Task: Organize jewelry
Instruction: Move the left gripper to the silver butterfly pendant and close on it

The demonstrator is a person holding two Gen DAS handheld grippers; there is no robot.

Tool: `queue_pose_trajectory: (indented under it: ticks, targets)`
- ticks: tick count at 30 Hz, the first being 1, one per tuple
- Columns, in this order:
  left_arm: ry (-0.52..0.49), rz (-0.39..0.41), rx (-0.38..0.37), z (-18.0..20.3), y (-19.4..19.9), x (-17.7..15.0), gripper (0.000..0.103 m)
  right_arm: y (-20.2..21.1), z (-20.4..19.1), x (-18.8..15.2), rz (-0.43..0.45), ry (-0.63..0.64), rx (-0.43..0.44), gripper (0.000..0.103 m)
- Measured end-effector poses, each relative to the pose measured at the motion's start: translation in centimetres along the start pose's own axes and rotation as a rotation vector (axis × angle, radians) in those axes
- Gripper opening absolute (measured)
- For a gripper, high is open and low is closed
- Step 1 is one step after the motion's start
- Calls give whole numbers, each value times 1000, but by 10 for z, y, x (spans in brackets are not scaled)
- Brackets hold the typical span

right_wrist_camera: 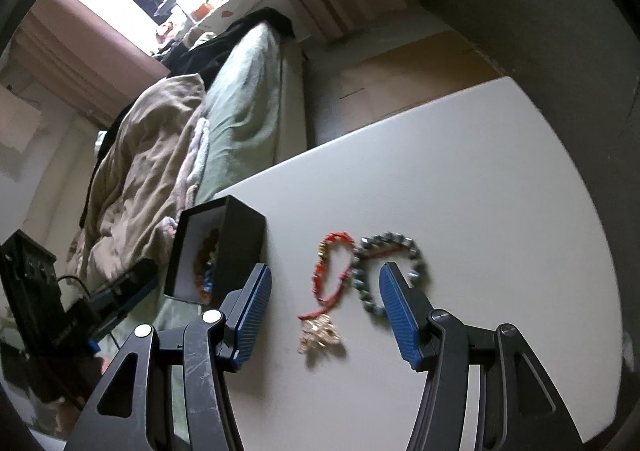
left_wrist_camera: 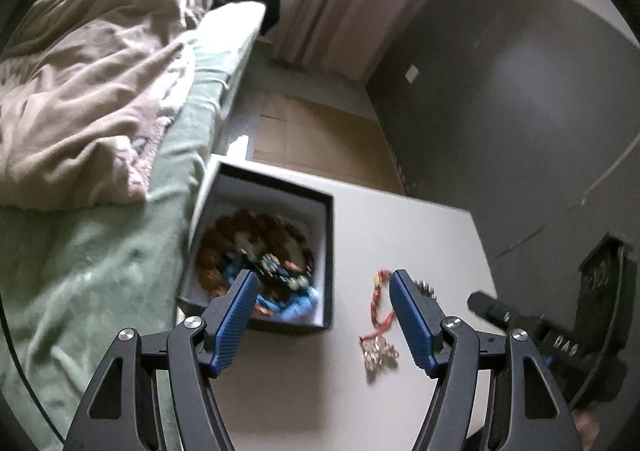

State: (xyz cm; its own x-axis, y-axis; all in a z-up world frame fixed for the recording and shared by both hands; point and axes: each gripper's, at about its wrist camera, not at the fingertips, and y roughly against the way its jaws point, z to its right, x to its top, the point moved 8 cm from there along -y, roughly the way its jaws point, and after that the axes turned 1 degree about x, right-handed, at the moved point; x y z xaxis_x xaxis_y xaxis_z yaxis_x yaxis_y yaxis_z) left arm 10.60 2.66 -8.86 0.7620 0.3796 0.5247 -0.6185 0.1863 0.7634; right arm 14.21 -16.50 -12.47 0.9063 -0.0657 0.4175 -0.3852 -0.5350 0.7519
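Item: loose jewelry on a white table (right_wrist_camera: pixel 460 179), two pieces outside the box. Risk, as judged: the red cord bracelet (right_wrist_camera: pixel 334 271) and the grey bead bracelet (right_wrist_camera: pixel 394 271) touch at their near sides, so a pinch on one could drag or snag the other; the gold charm (right_wrist_camera: pixel 320 339) at the cord's tail could catch and swing. The black box (left_wrist_camera: pixel 264 251), white-lined and open, sits at the table's left edge beside the bed (left_wrist_camera: pixel 100 211); a nudge might tip it off. It holds brown, blue and mixed beads, heaped and blurred. Left gripper (left_wrist_camera: pixel 322 291): jaws wide apart, empty, spanning the box's near corner and the red cord. Right gripper (right_wrist_camera: pixel 324 295): jaws wide apart, empty, one finger overlapping the grey beads; contact cannot be told.
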Motion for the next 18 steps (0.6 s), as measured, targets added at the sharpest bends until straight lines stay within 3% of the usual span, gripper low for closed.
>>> queue_pose_trajectory:
  ticks: [18]
  targets:
    - [-126, -115, 65, 58, -45, -58, 69, 32, 58, -11, 13, -97, -49, 60]
